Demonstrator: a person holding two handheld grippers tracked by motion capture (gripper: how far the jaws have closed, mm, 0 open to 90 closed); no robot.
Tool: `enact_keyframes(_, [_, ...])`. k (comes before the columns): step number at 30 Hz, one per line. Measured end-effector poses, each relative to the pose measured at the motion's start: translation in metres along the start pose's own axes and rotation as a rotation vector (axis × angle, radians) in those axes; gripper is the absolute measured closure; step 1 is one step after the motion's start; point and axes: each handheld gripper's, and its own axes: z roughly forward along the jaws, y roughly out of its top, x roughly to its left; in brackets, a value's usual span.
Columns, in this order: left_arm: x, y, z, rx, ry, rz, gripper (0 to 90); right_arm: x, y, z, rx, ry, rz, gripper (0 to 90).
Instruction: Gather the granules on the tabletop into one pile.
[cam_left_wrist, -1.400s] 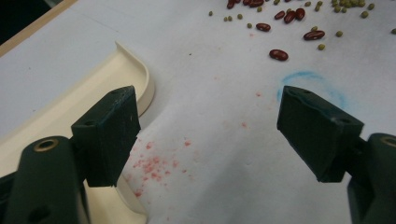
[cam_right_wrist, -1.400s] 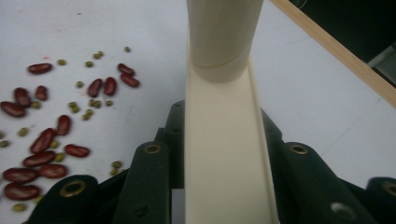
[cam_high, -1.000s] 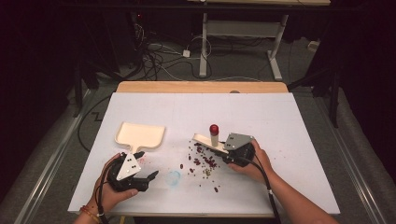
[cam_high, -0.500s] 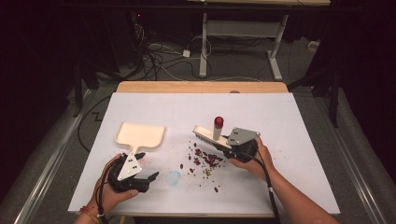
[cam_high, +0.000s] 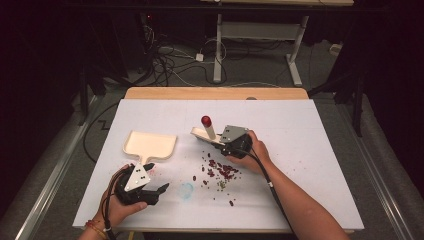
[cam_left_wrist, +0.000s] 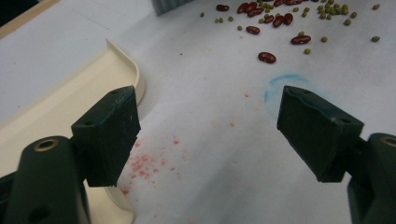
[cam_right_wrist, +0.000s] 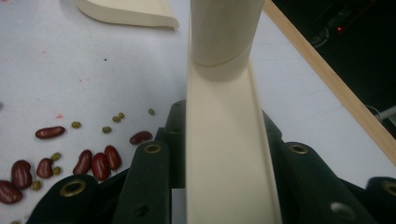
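Observation:
A cream hand brush (cam_high: 206, 131) with a red-tipped handle is clamped in my right gripper (cam_high: 223, 142), tilted up over the table's middle. In the right gripper view the brush (cam_right_wrist: 223, 42) runs up between the jaws of my right gripper (cam_right_wrist: 223, 123). Red beans and small green beans (cam_high: 220, 171) lie scattered just in front of it, and they appear again (cam_right_wrist: 88, 161) left of the jaws. A cream dustpan (cam_high: 149, 145) rests at the left. My left gripper (cam_high: 159, 192) stands open near the front edge, right of the dustpan's handle; in its own view my left gripper (cam_left_wrist: 215, 126) holds nothing, with the dustpan (cam_left_wrist: 60, 107) at its left jaw.
A faint blue ring (cam_high: 186, 190) is drawn on the white table cover (cam_high: 310, 150) between my grippers, and red smudges (cam_left_wrist: 142, 163) mark the cover beside the dustpan. A wooden strip (cam_high: 215, 93) borders the far edge. Cables and desk legs lie beyond.
My right gripper has carried the brush left and away from me, off the bean pile. The left gripper has stayed put.

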Motion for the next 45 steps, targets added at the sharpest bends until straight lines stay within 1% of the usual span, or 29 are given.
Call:
enact_keyframes(1, [0.000,0.000,0.001,0.007,-0.004,0.000,20.3,0.000,0.000,0.000,0.000,0.000,0.000,68.0])
enact_keyframes(3, [-0.001,-0.001,0.002,0.019,-0.010,0.004,20.3,0.007,0.003,0.004,0.012,0.024,-0.047,68.0])
enact_keyframes(4, [-0.001,-0.001,0.002,0.022,-0.011,0.005,20.3,0.009,0.003,0.004,0.012,0.038,-0.056,67.9])
enact_keyframes(5, [-0.002,-0.001,0.002,0.023,-0.011,0.008,20.3,0.009,0.003,0.004,0.012,0.038,-0.056,67.9])
enact_keyframes(7, [-0.002,-0.001,0.002,0.025,-0.010,0.012,20.3,0.012,0.001,0.001,0.003,0.061,-0.084,67.9])
enact_keyframes(8, [-0.003,-0.001,0.002,0.023,-0.011,0.009,20.3,0.014,-0.001,0.000,-0.012,0.072,-0.079,67.9])
enact_keyframes(10, [-0.003,-0.001,0.002,0.027,-0.012,0.007,20.3,0.015,-0.004,-0.005,-0.033,0.113,-0.077,67.9])
enact_keyframes(12, [-0.003,-0.001,0.003,0.031,-0.014,0.009,20.3,0.019,-0.006,-0.010,-0.041,0.132,-0.115,67.8])
enact_keyframes(13, [-0.004,-0.001,0.003,0.034,-0.015,0.011,20.3,0.023,-0.009,-0.016,-0.050,0.174,-0.140,67.7])
enact_keyframes(14, [-0.005,-0.001,0.003,0.035,-0.016,0.014,20.3,0.023,-0.009,-0.016,-0.050,0.174,-0.140,67.7])
enact_keyframes(17, [-0.006,0.000,0.004,0.038,-0.019,0.021,20.3,0.027,-0.014,-0.027,-0.058,0.222,-0.173,67.6])
enact_keyframes(19, [-0.005,-0.001,0.005,0.039,-0.024,0.019,20.3,0.029,-0.018,-0.034,-0.063,0.237,-0.193,67.6])
enact_keyframes(20, [-0.005,-0.001,0.006,0.042,-0.026,0.020,20.3,0.030,-0.022,-0.042,-0.066,0.243,-0.183,67.6])
enact_keyframes(22, [-0.006,0.000,0.007,0.047,-0.030,0.023,20.3,0.030,-0.024,-0.045,-0.072,0.249,-0.179,67.7])
enact_keyframes(24, [-0.007,0.000,0.008,0.051,-0.032,0.030,20.3,0.030,-0.028,-0.050,-0.085,0.244,-0.166,67.8])
enact_keyframes(25, [-0.007,0.001,0.009,0.051,-0.035,0.031,20.6,0.030,-0.029,-0.052,-0.083,0.219,-0.164,67.8])
enact_keyframes(26, [-0.007,0.002,0.010,0.052,-0.040,0.033,20.6,0.030,-0.029,-0.052,-0.083,0.219,-0.164,67.8])
enact_keyframes(28, [-0.009,0.002,0.013,0.065,-0.042,0.045,21.5,0.029,-0.028,-0.053,-0.088,0.197,-0.158,68.0])
enact_keyframes(30, [-0.011,0.003,0.015,0.076,-0.042,0.059,21.5,0.029,-0.025,-0.053,-0.091,0.163,-0.147,68.0])
enact_keyframes(31, [-0.011,0.004,0.016,0.078,-0.038,0.067,21.0,0.029,-0.023,-0.055,-0.090,0.142,-0.153,68.0])
enact_keyframes(32, [-0.012,0.004,0.016,0.079,-0.036,0.071,20.9,0.029,-0.021,-0.057,-0.092,0.124,-0.148,68.0])
enact_keyframes(34, [-0.011,0.004,0.015,0.071,-0.031,0.068,20.8,0.029,-0.020,-0.060,-0.102,0.117,-0.140,68.0])
enact_keyframes(35, [-0.010,0.004,0.014,0.067,-0.027,0.065,20.7,0.028,-0.018,-0.064,-0.111,0.121,-0.122,68.0])
enact_keyframes(37, [-0.008,0.003,0.012,0.055,-0.023,0.057,20.6,0.027,-0.014,-0.073,-0.129,0.114,-0.082,68.0])
enact_keyframes(39, [-0.006,0.002,0.009,0.042,-0.020,0.059,19.9,0.027,-0.009,-0.083,-0.143,0.133,-0.046,68.0])
enact_keyframes(41, [-0.005,0.001,0.008,0.040,-0.001,0.073,19.7,0.031,-0.006,-0.092,-0.142,0.138,-0.009,68.0])
enact_keyframes(42, [-0.004,0.000,0.007,0.045,0.007,0.077,19.7,0.033,-0.005,-0.095,-0.143,0.158,0.004,67.9])
enact_keyframes(44, [-0.003,-0.001,0.007,0.061,0.020,0.081,19.5,0.040,-0.004,-0.100,-0.144,0.198,0.048,68.0])
enact_keyframes(45, [-0.002,-0.002,0.007,0.060,0.024,0.080,19.5,0.045,-0.003,-0.103,-0.140,0.218,0.057,68.0])
